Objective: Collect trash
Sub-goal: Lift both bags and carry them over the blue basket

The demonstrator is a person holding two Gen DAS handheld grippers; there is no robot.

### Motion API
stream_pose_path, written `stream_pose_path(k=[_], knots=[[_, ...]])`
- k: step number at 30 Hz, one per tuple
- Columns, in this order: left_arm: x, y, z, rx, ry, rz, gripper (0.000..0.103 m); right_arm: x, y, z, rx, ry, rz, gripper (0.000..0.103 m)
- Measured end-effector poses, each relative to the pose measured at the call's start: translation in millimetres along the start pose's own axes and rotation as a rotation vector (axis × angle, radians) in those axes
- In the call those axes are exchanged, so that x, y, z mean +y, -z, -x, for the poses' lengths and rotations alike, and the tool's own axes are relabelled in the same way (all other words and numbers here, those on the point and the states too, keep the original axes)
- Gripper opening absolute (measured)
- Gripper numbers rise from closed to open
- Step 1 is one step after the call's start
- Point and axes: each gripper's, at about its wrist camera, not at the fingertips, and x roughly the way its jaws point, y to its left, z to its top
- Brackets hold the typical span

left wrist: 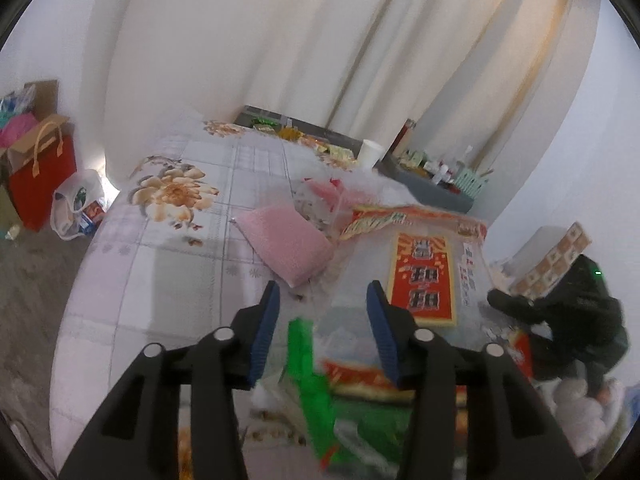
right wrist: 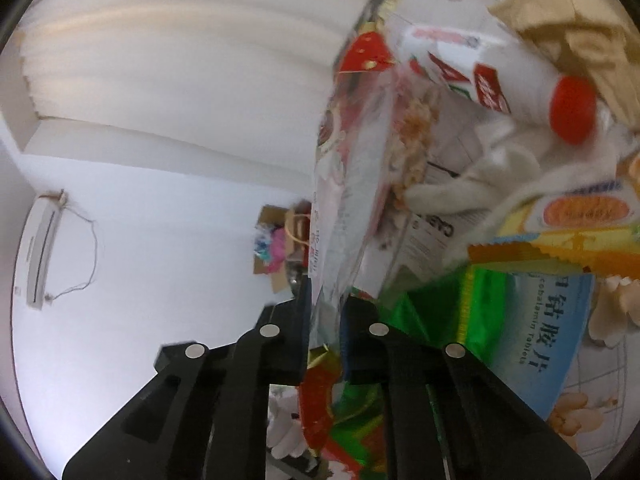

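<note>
1. right gripper (right wrist: 326, 320) clenched on the edge of a clear printed plastic bag (right wrist: 348, 184), beside the green wrapper (right wrist: 440, 312).
2. left gripper (left wrist: 322, 300) stands released, jaws apart above the green wrapper (left wrist: 312, 368), gripping nothing.

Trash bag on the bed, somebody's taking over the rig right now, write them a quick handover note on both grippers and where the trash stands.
Left gripper: open, nothing pinched; the clear trash bag with red printing lies just ahead and below it on the floral bedsheet.
Right gripper: shut on the clear bag's film edge, the camera rolled sideways.
Trash in the right wrist view: white bottle with a red cap, green wrapper, orange wrapper, blue-and-white tablets pack, tissue.
Done: one side of the bag gripped.
Left: probably take the other side with the left gripper and gather the loose pieces.
</note>
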Motion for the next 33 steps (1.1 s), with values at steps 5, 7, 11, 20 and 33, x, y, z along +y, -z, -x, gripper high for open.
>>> stream_pose_path(k=[5,7,11,20,33], knots=[[13,22,28,0.065,0.078,0.047,0.055,8,-3,34,-0.048,-0.054,0.042,0.002],[14,32,33,0.1,0.103,0.06,0.058,10,-4,45,-0.067,-0.059,0.053,0.002],[13,54,30,0.209,0.177,0.13,0.063,12,1,69,-0.103,-0.083,0.061,0.002],[18,77,4,0.318,0.199,0.282,0.068,18,5,87,-0.177,-0.086,0.076,0.002],[13,70,-19,0.33,0.138,-0.066,0.07,-4,14,121,-0.27,-0.076,0.06,0.002]])
